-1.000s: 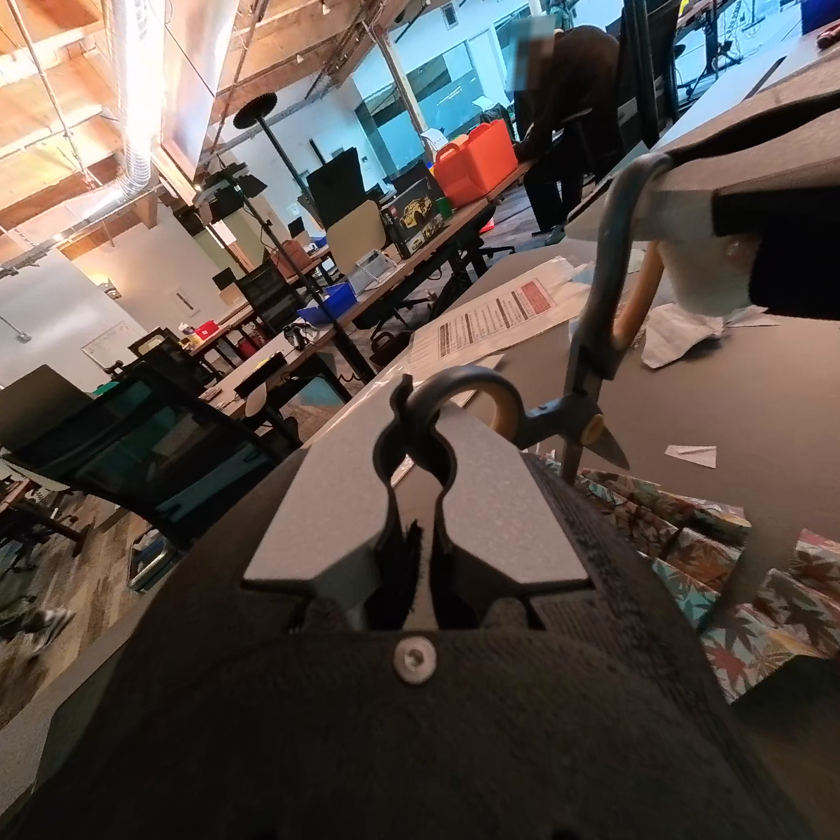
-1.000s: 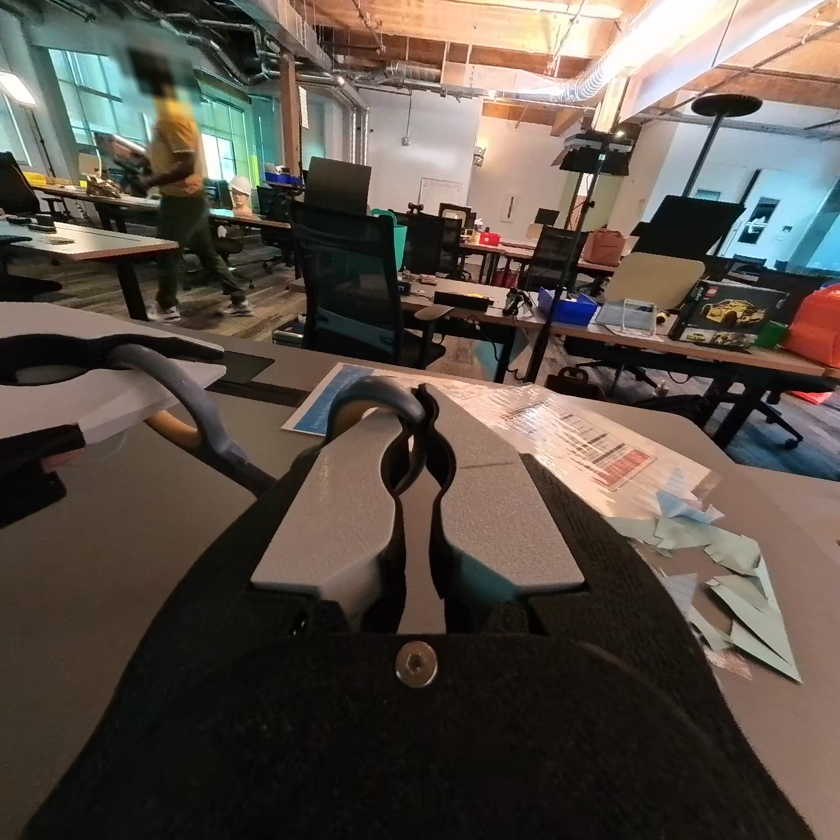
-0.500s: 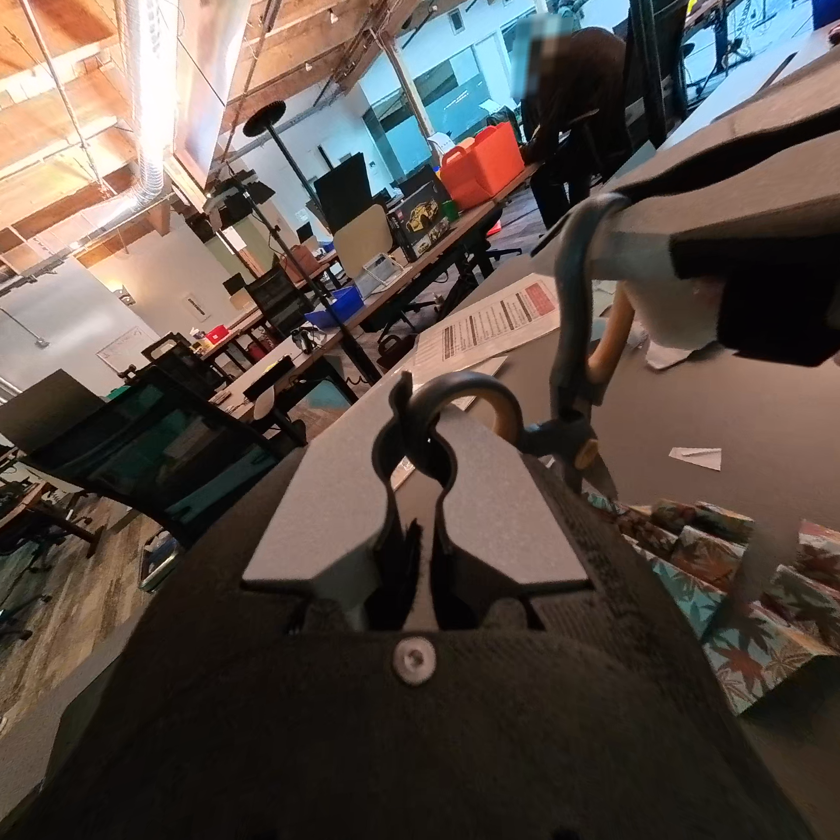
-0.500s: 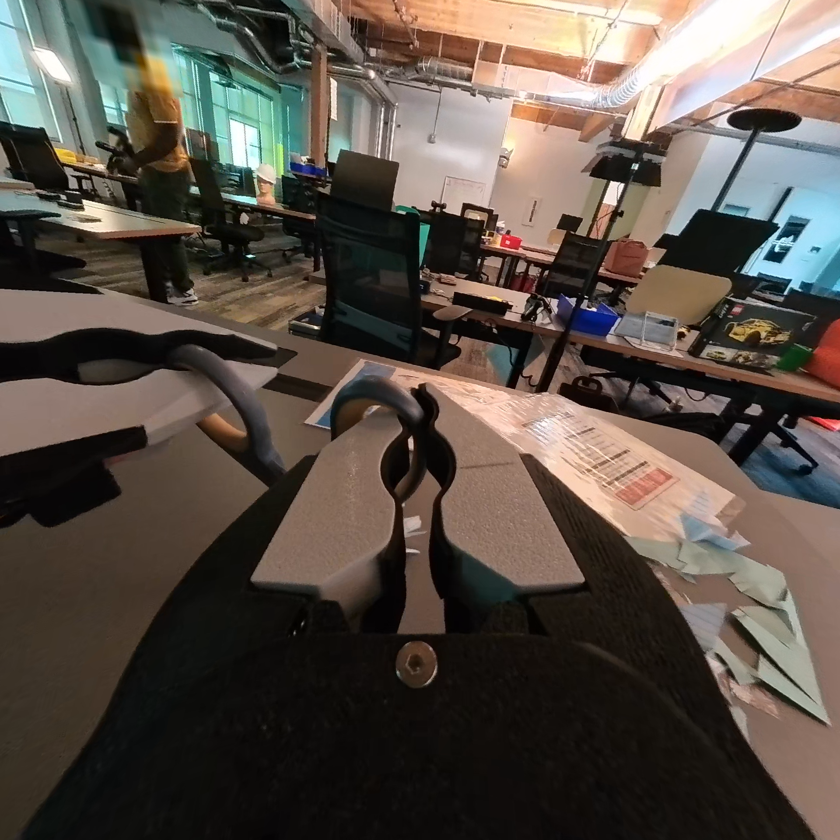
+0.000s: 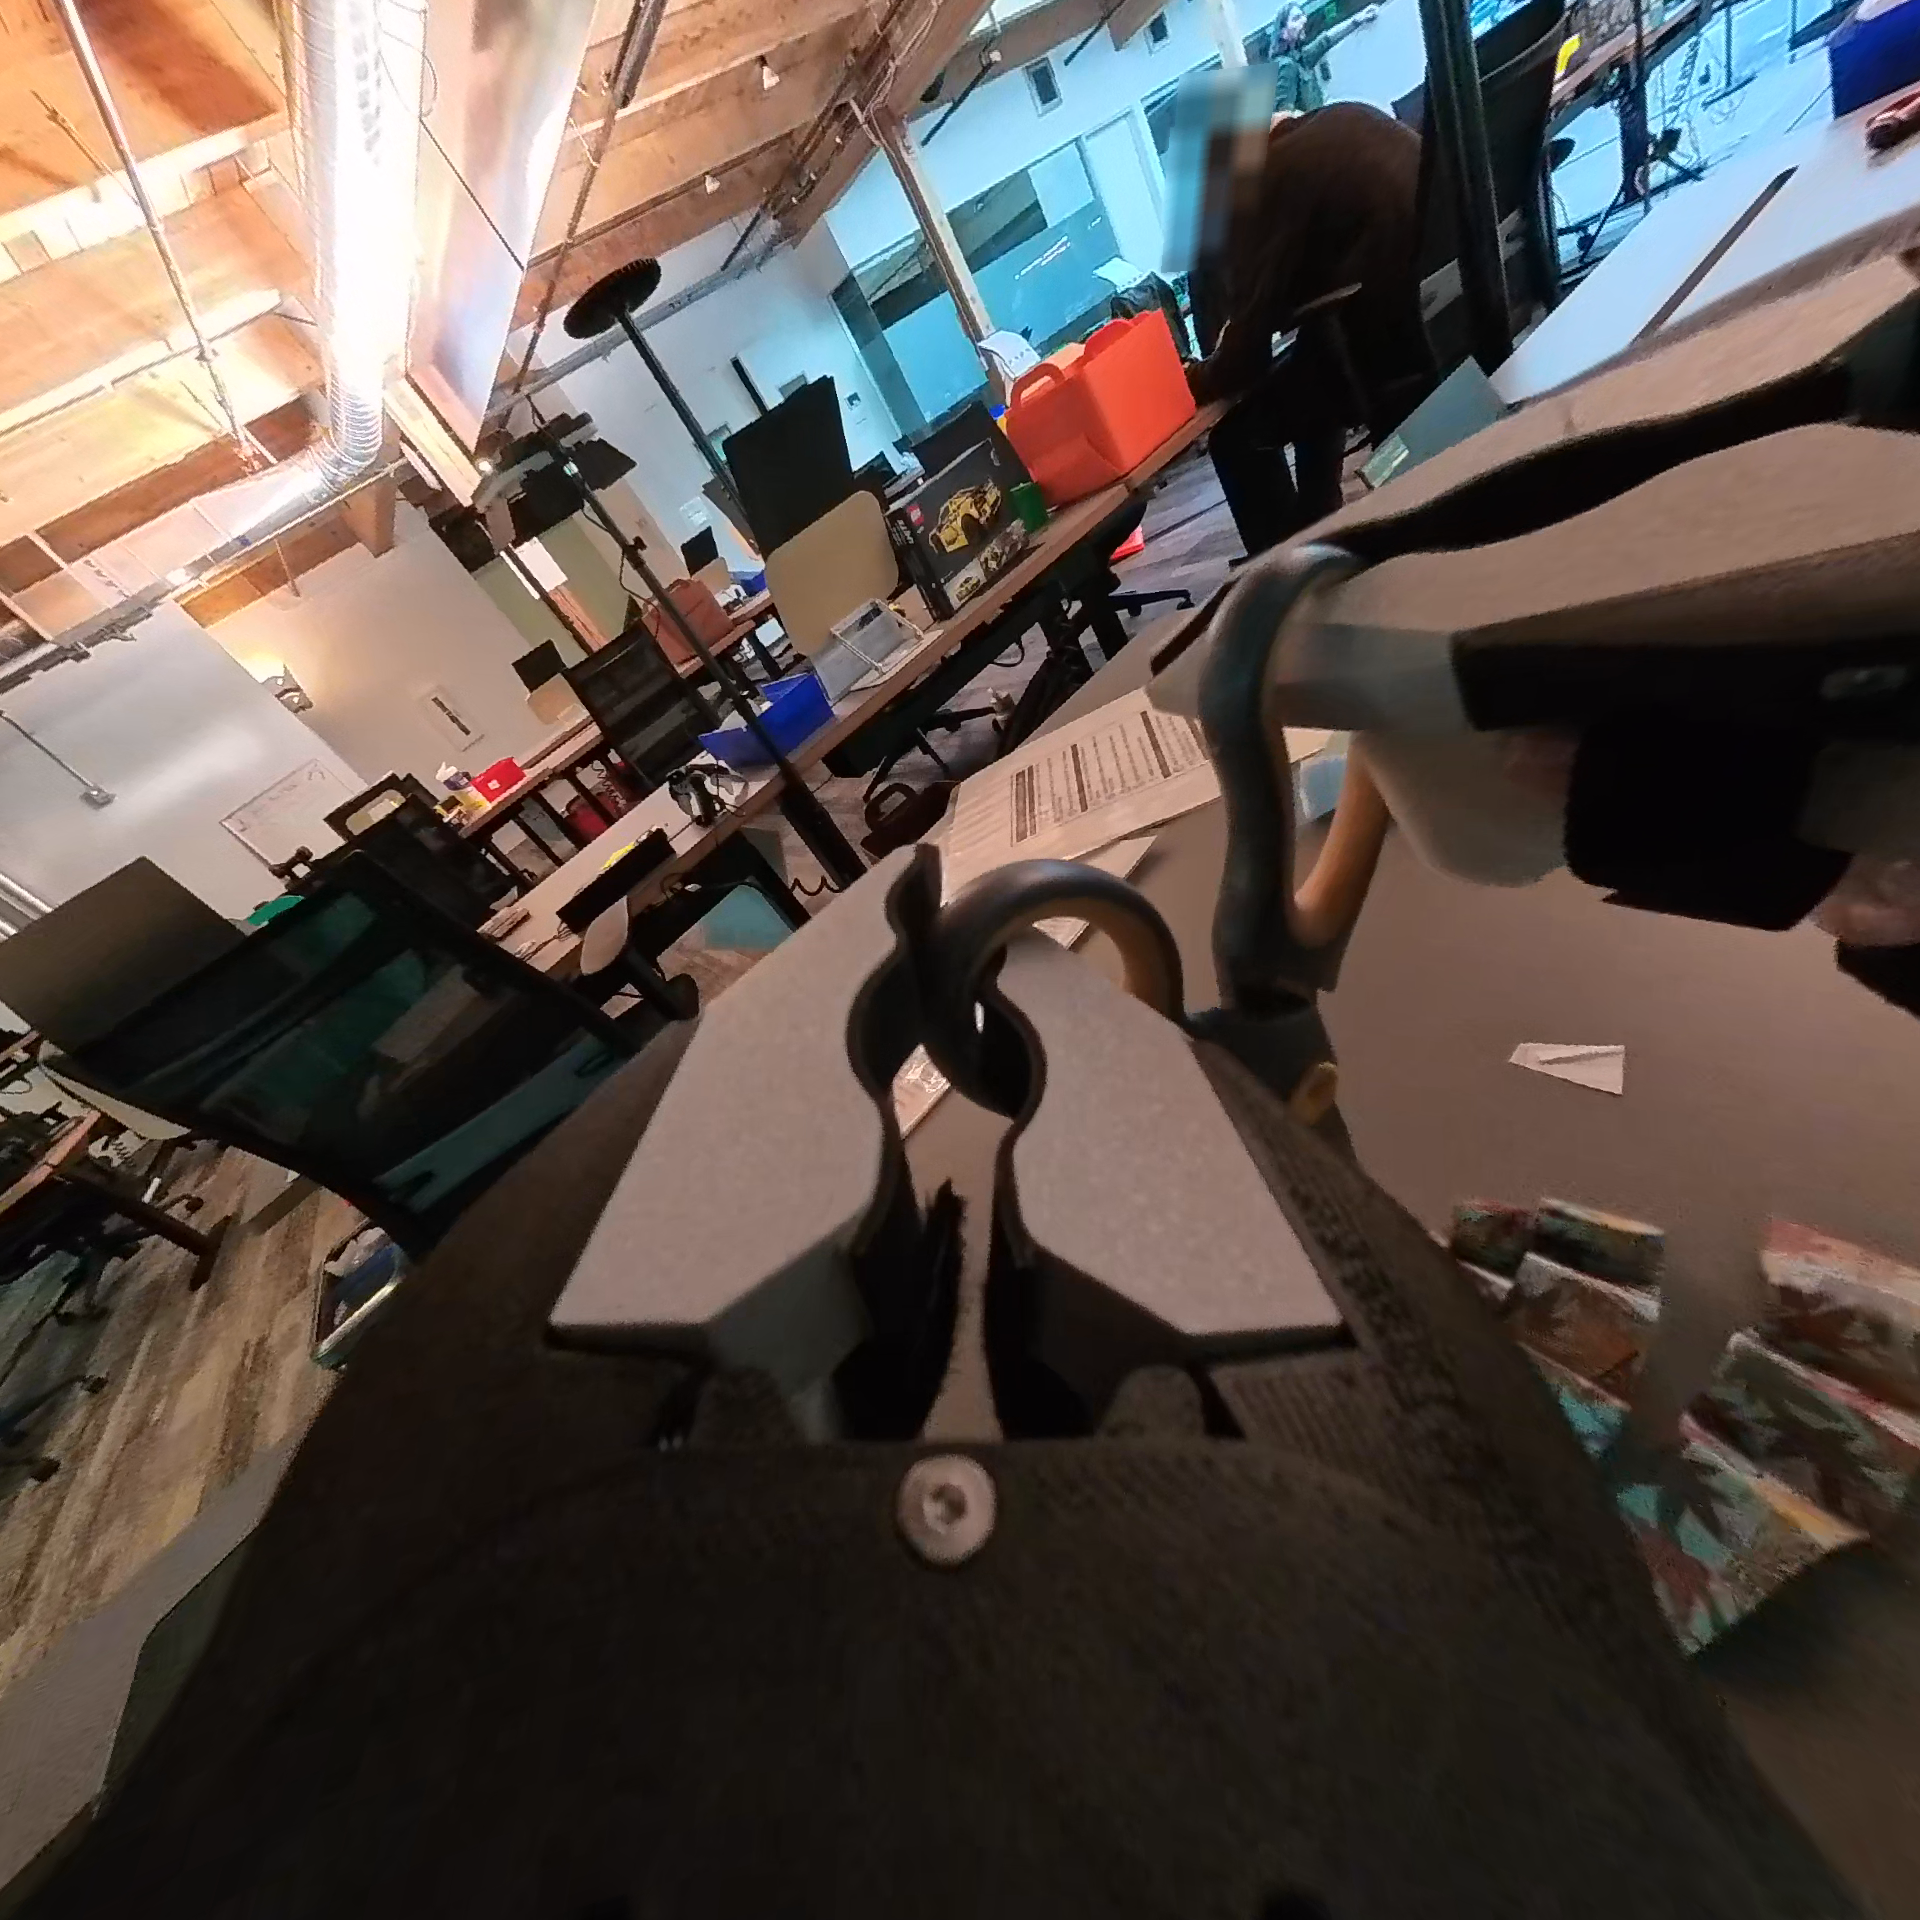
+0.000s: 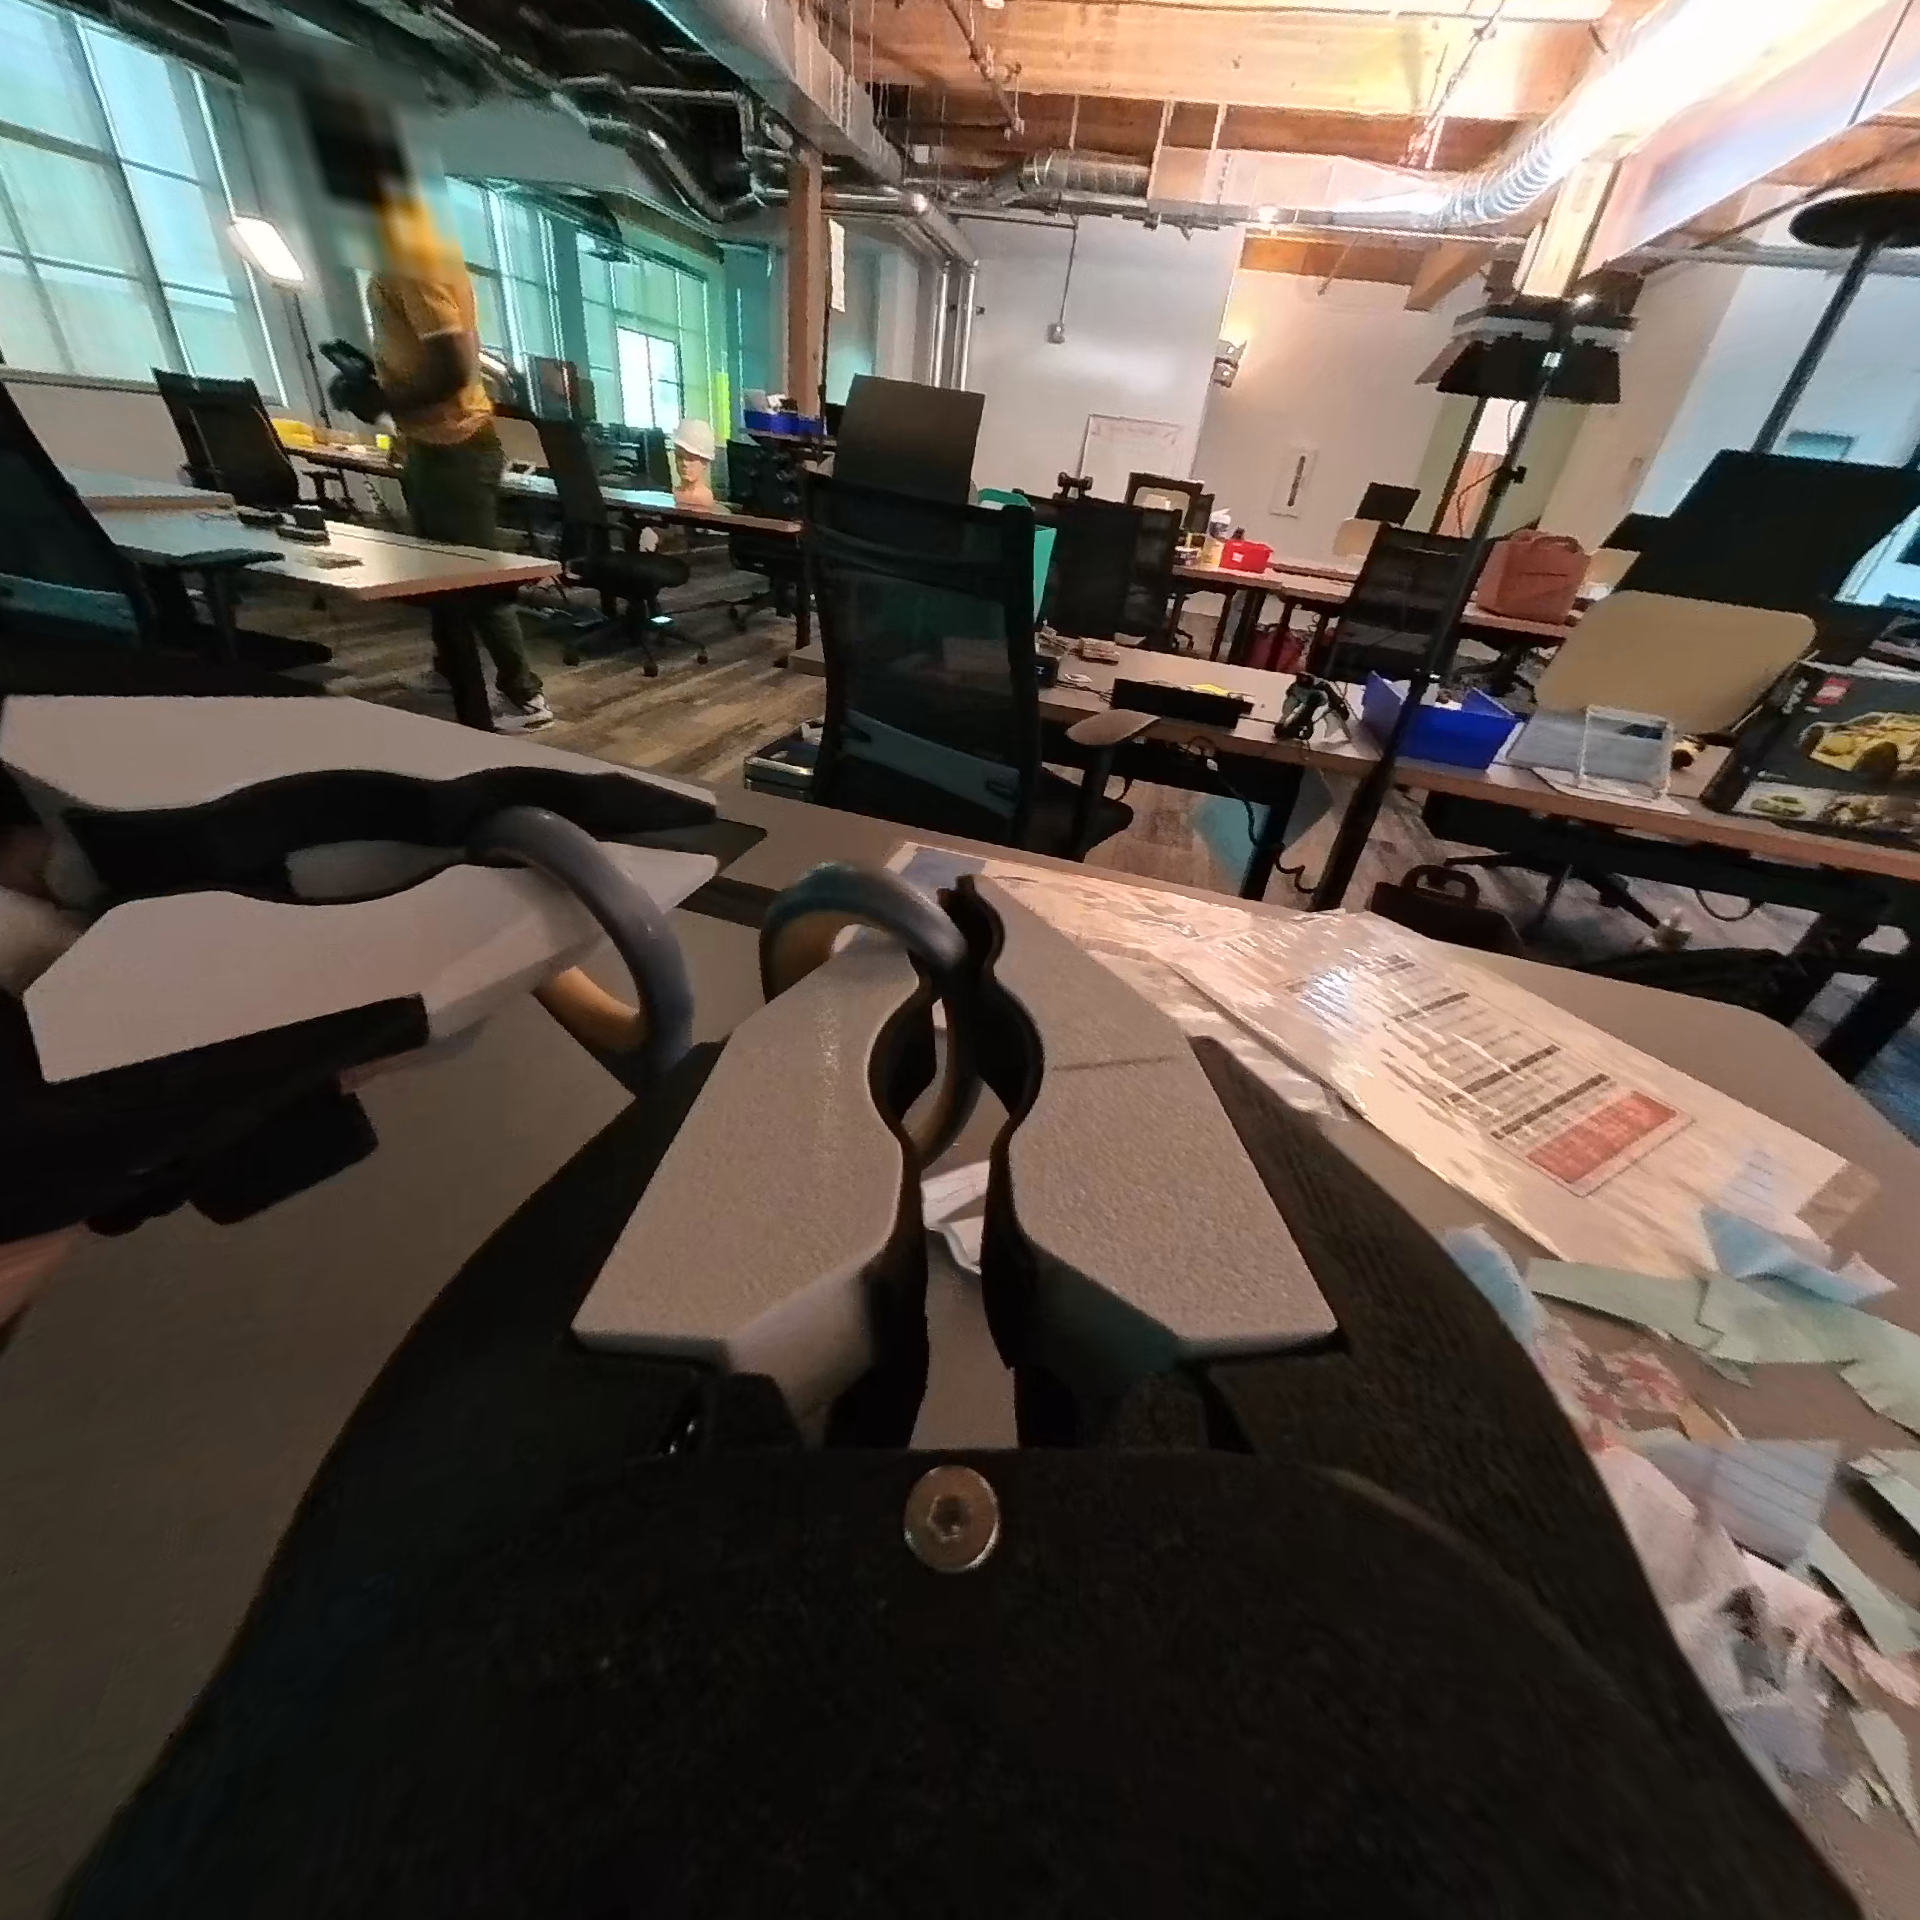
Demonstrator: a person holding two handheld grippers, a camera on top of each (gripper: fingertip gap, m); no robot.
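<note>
Scissors [image 5: 1262, 935] held over grey tabletop [image 5: 1662, 987]: left tool [image 5: 940, 997] clamped on one blue handle loop, right tool [image 6: 961, 997] clamped on other; patterned paper [image 5: 1766, 1403] just beside, scraps [image 6: 1714, 1340] nearby.

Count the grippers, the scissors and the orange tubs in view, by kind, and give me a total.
Grippers: 2, the left gripper and the right gripper, each closed on one handle loop of the scissors
Scissors: 1
Orange tub: 1, on a far table
Total: 4
</note>
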